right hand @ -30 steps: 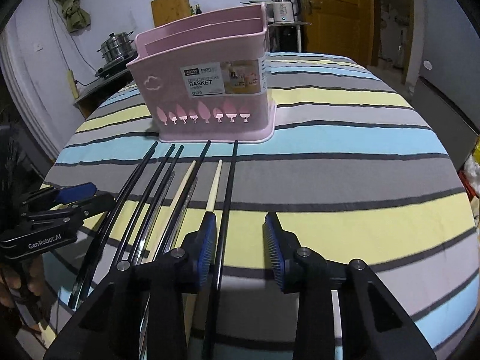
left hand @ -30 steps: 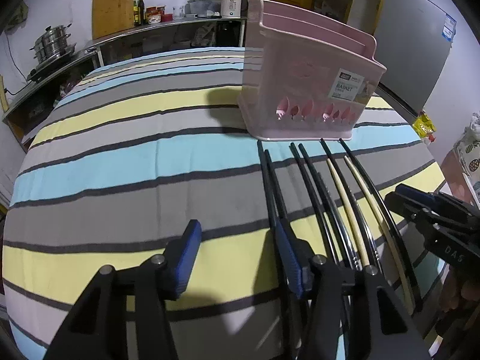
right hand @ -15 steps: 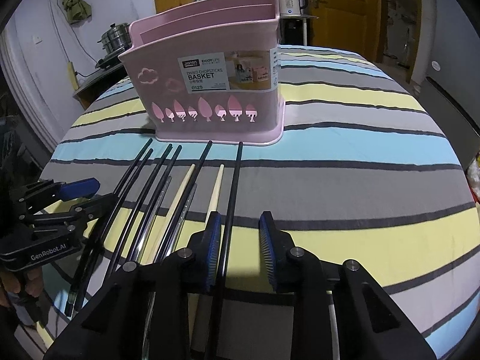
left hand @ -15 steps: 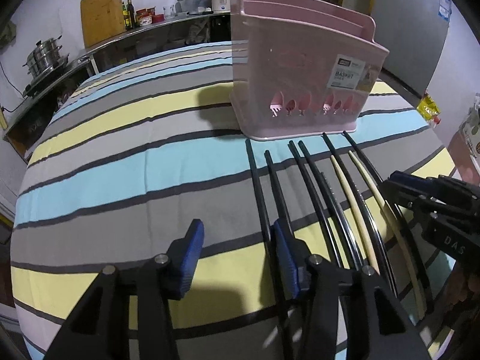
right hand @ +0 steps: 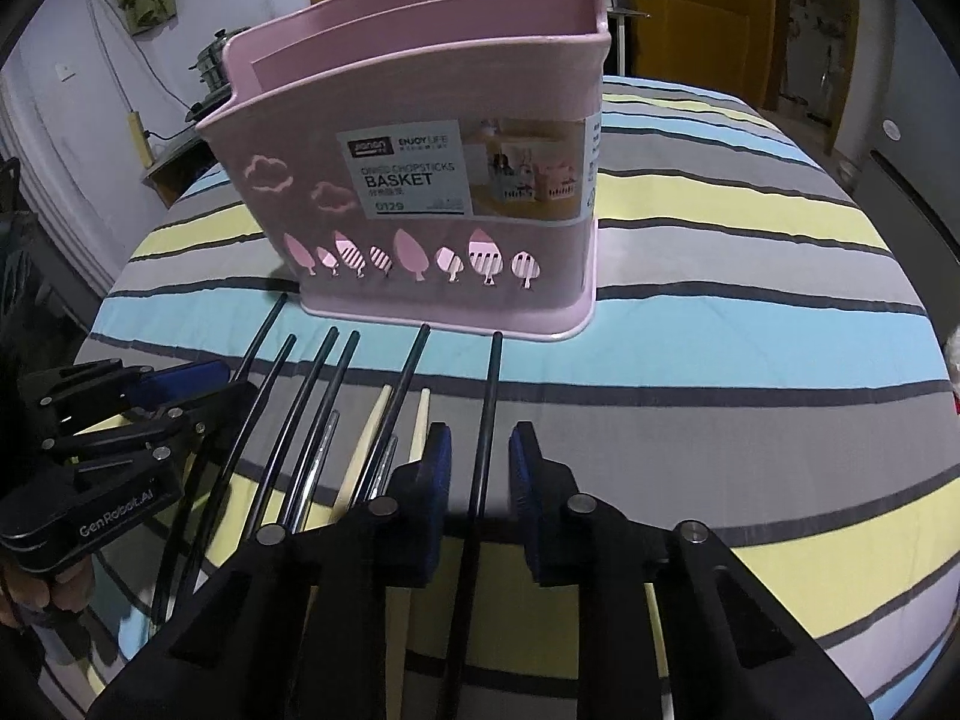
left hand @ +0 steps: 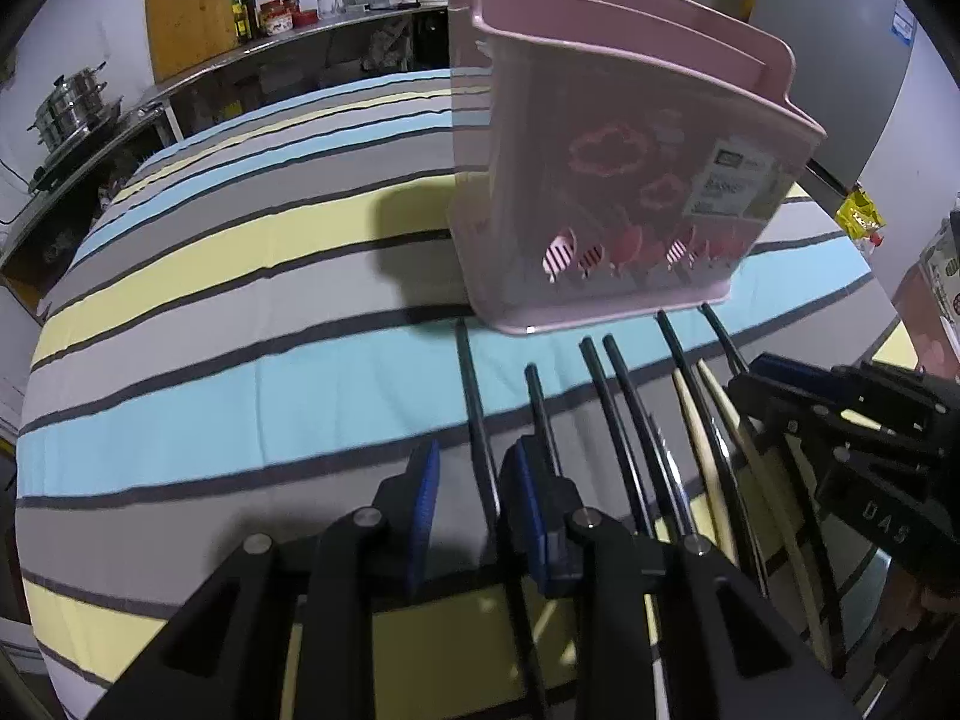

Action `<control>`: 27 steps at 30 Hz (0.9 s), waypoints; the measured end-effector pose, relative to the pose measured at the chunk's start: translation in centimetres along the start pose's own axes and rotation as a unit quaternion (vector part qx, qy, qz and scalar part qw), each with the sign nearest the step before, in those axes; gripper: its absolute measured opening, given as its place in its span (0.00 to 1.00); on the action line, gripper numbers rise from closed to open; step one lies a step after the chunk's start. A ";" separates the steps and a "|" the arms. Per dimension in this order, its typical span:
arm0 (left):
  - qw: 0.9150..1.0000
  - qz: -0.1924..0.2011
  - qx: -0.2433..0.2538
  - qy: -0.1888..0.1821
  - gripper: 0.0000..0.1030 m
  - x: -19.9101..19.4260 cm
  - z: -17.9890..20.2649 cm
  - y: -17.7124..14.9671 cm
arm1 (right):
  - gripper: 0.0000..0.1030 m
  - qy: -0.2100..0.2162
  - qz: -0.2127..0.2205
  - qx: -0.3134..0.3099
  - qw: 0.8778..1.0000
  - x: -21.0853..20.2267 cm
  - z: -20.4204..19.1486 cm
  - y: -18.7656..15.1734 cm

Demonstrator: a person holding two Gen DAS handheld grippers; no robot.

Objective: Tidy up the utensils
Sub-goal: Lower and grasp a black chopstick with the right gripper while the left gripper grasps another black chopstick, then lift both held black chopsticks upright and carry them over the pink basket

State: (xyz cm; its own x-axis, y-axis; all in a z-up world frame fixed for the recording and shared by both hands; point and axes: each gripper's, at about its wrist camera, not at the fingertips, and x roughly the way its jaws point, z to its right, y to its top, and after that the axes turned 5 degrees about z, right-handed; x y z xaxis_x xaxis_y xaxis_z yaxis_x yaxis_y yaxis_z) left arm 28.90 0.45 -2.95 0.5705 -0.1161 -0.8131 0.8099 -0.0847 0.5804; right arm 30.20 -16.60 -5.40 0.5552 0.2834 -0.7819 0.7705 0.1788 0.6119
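Observation:
A pink chopstick basket [left hand: 600,180] [right hand: 432,198] stands upright on the striped tablecloth. Several black, cream and metal chopsticks [left hand: 624,408] [right hand: 336,408] lie side by side in front of it. My left gripper [left hand: 471,504] is open, its pads on either side of the leftmost black chopstick [left hand: 474,408], low over the cloth. My right gripper [right hand: 480,480] is open, its pads on either side of the rightmost black chopstick [right hand: 489,408]. Neither pad touches its chopstick. Each gripper shows in the other's view, the right one [left hand: 852,420] and the left one [right hand: 120,420].
The striped tablecloth [left hand: 240,312] covers a round table. A counter with pots [left hand: 72,114], bottles and a cutting board [left hand: 186,18] lies beyond the far edge. A yellow door [right hand: 690,6] stands behind the basket.
Both grippers moved forward toward the basket. The left jaws narrowed and now straddle the leftmost black chopstick. The right gripper shifted left to straddle the rightmost black chopstick.

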 end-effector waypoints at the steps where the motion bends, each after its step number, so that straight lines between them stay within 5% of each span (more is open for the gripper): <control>1: 1.000 -0.001 0.002 -0.001 0.25 0.1 0.0 0.2 | 0.08 -0.003 -0.002 -0.001 1.000 0.1 0.0 0.1; 5: 1.000 -0.001 0.003 -0.005 0.08 0.3 -0.1 0.5 | 0.06 0.011 -0.006 0.009 1.000 0.0 0.3 0.1; 12: 0.999 0.001 -0.028 -0.030 0.07 -0.7 -1.5 0.8 | 0.05 0.020 0.013 0.012 1.000 -2.1 0.1 0.5; 27: 0.994 0.091 -0.009 -0.060 0.05 -10.6 -0.9 2.7 | 0.05 0.017 0.092 -0.002 0.996 -10.5 -0.7 2.8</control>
State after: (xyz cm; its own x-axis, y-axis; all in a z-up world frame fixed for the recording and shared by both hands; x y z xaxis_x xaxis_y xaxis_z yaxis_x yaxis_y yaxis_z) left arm 25.16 2.37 7.18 0.6881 -0.2442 -0.6833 0.6981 -0.0338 0.7152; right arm 26.30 -18.37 4.64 0.6763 0.3428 -0.6520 0.6552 0.1245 0.7451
